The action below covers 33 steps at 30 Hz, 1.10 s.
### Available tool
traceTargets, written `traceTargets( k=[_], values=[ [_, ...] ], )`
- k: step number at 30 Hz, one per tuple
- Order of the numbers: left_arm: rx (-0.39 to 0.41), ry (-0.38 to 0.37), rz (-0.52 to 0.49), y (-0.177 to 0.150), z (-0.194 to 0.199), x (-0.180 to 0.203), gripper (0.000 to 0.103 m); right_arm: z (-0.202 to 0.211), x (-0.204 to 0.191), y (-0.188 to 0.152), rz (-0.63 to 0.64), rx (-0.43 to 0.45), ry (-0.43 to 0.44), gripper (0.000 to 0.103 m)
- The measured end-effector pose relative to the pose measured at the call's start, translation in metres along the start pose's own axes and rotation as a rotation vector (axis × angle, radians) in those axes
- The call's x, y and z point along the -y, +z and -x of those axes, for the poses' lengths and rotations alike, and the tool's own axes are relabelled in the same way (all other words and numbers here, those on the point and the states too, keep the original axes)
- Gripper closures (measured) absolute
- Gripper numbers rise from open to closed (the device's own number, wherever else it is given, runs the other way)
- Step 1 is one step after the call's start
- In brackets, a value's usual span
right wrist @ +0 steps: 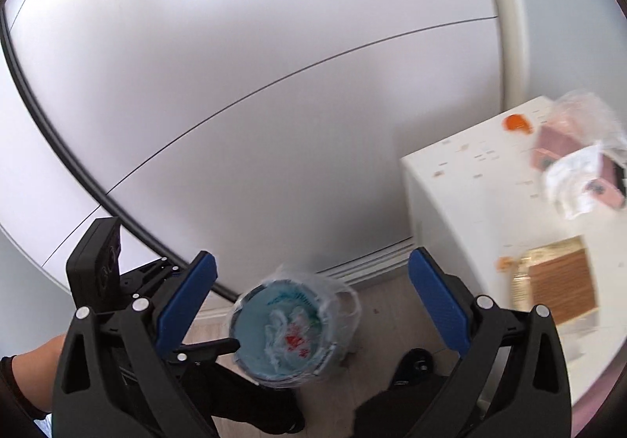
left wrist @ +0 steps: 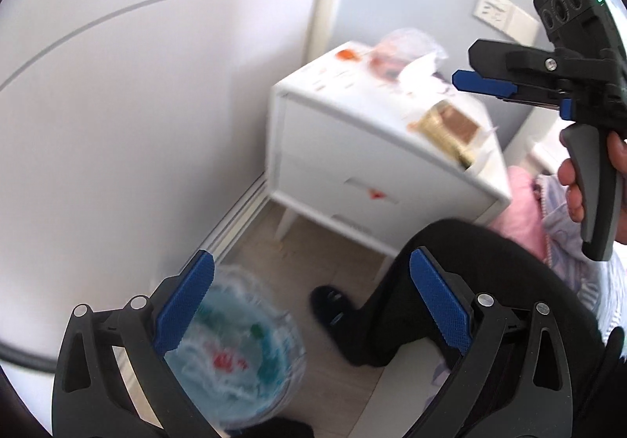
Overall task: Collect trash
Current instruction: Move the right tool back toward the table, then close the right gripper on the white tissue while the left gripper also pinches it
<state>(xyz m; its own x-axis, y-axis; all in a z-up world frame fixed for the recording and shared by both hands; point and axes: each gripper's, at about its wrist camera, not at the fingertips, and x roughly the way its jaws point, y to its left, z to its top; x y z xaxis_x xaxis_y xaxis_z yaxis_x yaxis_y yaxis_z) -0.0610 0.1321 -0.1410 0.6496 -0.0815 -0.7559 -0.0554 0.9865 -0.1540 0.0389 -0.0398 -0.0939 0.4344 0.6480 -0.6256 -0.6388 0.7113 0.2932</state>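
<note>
Your left gripper (left wrist: 311, 297) sits closest to the lens, its two blue-padded fingers spread wide with nothing between them, above the round blue waste bin lined with a clear plastic bag (left wrist: 239, 352). That one bin stands on the pale wood floor (left wrist: 313, 261) beside the grey wardrobe door (left wrist: 137, 105); inside it you can see white crumpled scraps with red and green bits, blurred.

Your right gripper (right wrist: 311, 295) is also released, both blue pads wide apart and empty, looking straight down at the same bin, and your hand (left wrist: 576, 183) grips its grey handle.

One white two-drawer bedside cabinet (left wrist: 352, 171) stands just beside the bin. On its top, count four main pieces of trash: a crumpled clear plastic bag with pink contents (right wrist: 576, 136), a crumpled white tissue (right wrist: 568, 179), a flat gold-and-brown wrapper (right wrist: 556, 285), and an orange scrap (right wrist: 517, 124). Small crumbs are scattered between them, too blurred to count.

One dark slipper (left wrist: 333, 304) and your black trouser leg (left wrist: 470, 281) stand near the bin.
</note>
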Motion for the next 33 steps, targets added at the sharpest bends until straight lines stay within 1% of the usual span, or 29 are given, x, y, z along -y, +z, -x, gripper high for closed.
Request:
traceTargets(
  k=[4,12,17,20,25,33],
  values=[
    [0.022,-0.047,-0.056,0.03,-0.007,0.025,0.006,0.031,0.037,0.003,-0.037,0.035,-0.066,0.007],
    [0.037,-0.124,-0.165,0.084,-0.029,0.073,0.006,0.079,0.105,0.008,-0.108,0.104,-0.15,0.007],
    [0.04,-0.168,-0.202,0.111,-0.045,0.091,0.006,0.094,0.146,0.015,-0.118,0.099,-0.185,0.007],
    [0.035,-0.205,-0.213,0.13,-0.06,0.102,0.006,0.094,0.17,0.02,-0.115,0.092,-0.179,0.007],
    [0.027,-0.249,-0.248,0.157,-0.09,0.116,0.006,0.081,0.193,0.027,-0.091,0.074,-0.144,0.007],
    [-0.005,-0.289,-0.278,0.196,-0.145,0.122,0.006,0.04,0.227,0.051,-0.067,0.003,-0.073,0.007]
  ],
)
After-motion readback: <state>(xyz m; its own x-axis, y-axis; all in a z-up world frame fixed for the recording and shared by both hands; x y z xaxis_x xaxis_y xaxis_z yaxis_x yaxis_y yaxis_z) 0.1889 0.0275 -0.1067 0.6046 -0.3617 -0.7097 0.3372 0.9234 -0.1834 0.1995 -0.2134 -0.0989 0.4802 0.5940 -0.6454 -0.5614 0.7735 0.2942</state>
